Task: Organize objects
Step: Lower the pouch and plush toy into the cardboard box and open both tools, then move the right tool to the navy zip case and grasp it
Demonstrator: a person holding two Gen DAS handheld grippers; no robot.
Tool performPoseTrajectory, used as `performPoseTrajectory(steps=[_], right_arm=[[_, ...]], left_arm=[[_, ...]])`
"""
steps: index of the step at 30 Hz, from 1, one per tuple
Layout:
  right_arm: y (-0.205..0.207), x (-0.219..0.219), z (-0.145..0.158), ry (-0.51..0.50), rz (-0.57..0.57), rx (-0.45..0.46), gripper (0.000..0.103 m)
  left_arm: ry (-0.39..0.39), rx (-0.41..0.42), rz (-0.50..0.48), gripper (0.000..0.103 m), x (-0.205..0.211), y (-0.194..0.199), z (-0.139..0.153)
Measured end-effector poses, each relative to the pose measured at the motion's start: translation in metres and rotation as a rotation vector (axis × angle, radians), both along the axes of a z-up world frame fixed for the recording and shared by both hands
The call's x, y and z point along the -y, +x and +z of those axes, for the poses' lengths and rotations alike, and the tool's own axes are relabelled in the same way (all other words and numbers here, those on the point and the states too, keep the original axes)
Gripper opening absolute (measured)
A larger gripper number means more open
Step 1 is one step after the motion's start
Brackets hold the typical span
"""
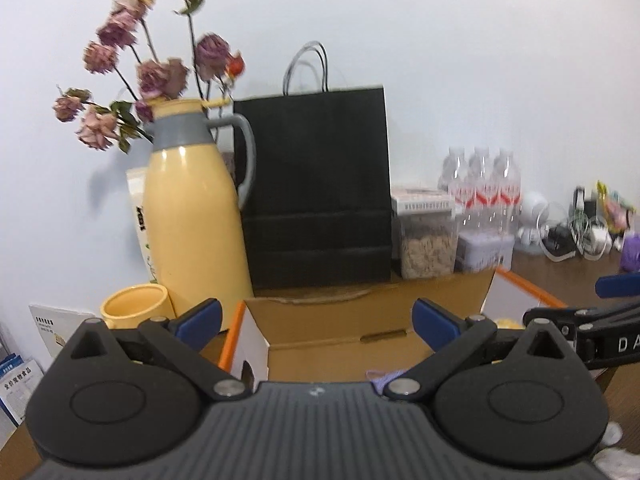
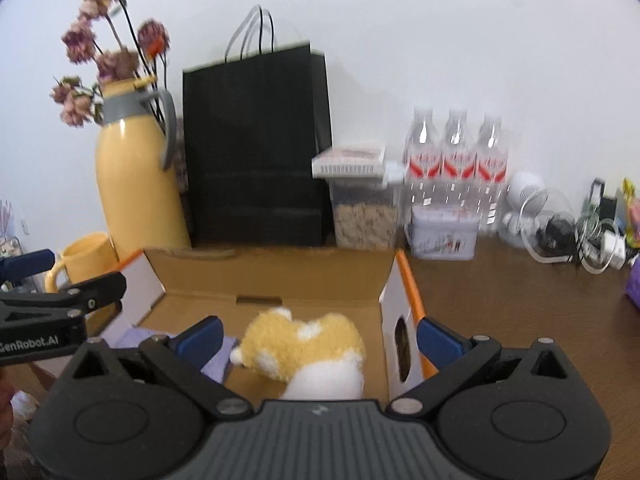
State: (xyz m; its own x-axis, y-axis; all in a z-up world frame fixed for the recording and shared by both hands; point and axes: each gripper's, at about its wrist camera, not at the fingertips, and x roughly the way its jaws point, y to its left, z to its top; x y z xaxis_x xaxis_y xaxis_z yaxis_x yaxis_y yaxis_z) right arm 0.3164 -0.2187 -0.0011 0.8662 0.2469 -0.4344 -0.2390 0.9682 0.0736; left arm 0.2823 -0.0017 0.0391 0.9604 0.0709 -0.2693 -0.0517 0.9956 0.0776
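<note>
Brown desk point(image 2: 500, 300) and white wall frame us. Our right gripper point(image 2: 320, 338) and left gripper point(image 1: 318, 320) both hang spread and empty over the cardboard box point(image 2: 272, 276), where the plush toy point(image 2: 308, 348) lies by its right wall. Just beyond the box's far edge stands the yellow jug point(image 1: 188, 216) of dried flowers, which a careless swing could topple.

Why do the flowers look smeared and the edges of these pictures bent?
Left wrist view: motion blur smears the dried flowers, and the fisheye lens darkens the corners. Right wrist view: the flowers and water bottles are soft, and the black bag leans.
</note>
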Motion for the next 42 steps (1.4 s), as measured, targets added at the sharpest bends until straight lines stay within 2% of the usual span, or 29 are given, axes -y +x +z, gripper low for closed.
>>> performPoseTrajectory(steps=[6,17,25,33,42], right_arm=[[-0.028,-0.004,0.009,-0.008,0.015,0.050,0.103],[-0.084,-0.003,0.024,-0.017,0.009,0.072,0.103],[-0.127,0.007,0.022,-0.028,-0.004,0.058,0.103],[-0.161,0.022,0.004,-0.050,-0.009,0.011,0.103],[-0.179,0.032,-0.035,-0.089,0.004,-0.094,0.103]], left_arm=[[-0.052,0.011,-0.005,0.103,-0.006,-0.027,0.013],[-0.064,0.003,0.011,0.103,-0.019,-0.079,0.024],[-0.079,-0.022,0.014,0.103,-0.028,-0.119,0.022],[-0.079,-0.077,0.035,0.103,-0.040,-0.149,0.006],[-0.103,-0.155,0.065,0.103,-0.057,-0.167,-0.018]])
